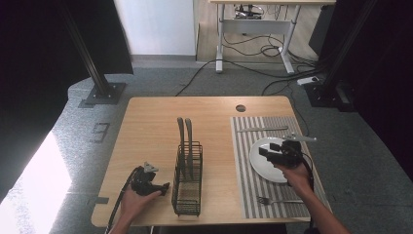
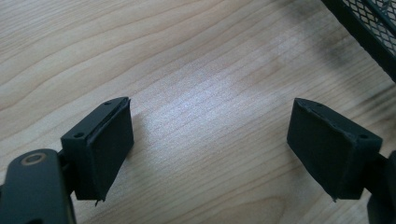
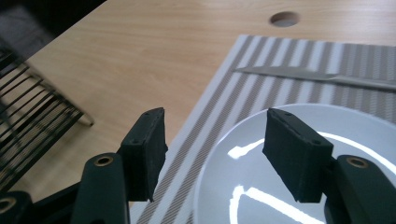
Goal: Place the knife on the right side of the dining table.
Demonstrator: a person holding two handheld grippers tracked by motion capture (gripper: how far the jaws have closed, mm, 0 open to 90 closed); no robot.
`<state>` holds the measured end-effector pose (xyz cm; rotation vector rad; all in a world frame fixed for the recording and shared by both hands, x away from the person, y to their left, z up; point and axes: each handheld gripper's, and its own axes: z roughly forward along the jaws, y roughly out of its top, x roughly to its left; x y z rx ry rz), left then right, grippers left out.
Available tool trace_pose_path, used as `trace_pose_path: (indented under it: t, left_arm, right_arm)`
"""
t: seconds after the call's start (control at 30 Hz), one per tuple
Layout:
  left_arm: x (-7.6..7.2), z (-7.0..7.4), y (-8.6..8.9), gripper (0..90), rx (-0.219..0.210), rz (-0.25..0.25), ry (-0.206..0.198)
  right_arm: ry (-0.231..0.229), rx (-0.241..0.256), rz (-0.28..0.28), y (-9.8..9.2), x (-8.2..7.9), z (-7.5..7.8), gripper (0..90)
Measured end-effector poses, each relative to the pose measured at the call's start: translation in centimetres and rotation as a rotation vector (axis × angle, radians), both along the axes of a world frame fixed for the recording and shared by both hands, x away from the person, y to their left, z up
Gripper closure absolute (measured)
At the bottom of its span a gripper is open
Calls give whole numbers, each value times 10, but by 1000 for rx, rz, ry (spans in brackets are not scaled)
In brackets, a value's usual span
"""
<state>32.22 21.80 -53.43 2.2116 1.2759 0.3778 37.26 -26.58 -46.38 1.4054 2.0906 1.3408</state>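
A black wire basket [image 1: 187,178] stands mid-table with two grey-handled utensils [image 1: 184,134] upright in it. To its left my left gripper [image 1: 165,187] rests low over bare wood, open [image 2: 210,144], nothing between its jaws; the basket's corner [image 2: 369,28] shows at its upper right. A striped placemat [image 1: 248,146] on the right carries a white plate [image 1: 265,163], a knife [image 1: 263,129] beyond it and a fork [image 1: 278,200] near the front edge. My right gripper [image 1: 265,149] hovers open over the plate's left rim [image 3: 210,154], empty; the knife [image 3: 322,75] lies ahead.
A round cable hole [image 1: 240,107] sits in the tabletop near the far edge. The basket [image 3: 32,116] is left of the right gripper. Bare wood spreads across the table's left and far parts. Black frame posts stand on the floor beyond.
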Motion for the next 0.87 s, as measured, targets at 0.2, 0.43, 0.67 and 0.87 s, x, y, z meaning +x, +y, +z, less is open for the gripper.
trace_pose_path:
  t: [0.2,0.43,0.67,0.87]
  left_arm:
    - [0,0,0,148,0,-2,2]
    - [0,1,0,148,1,-4,0]
    - [-1,1,0,148,2,-6,-2]
    - [-1,1,-1,148,3,-4,-2]
  right_arm:
    - [-2,-3,65,16,-18,-7,385]
    - [-2,-17,122,34,-28,-13,384]
    - [-8,-26,148,45,-33,-16,384]
    - [-13,-30,145,46,-33,-16,382]
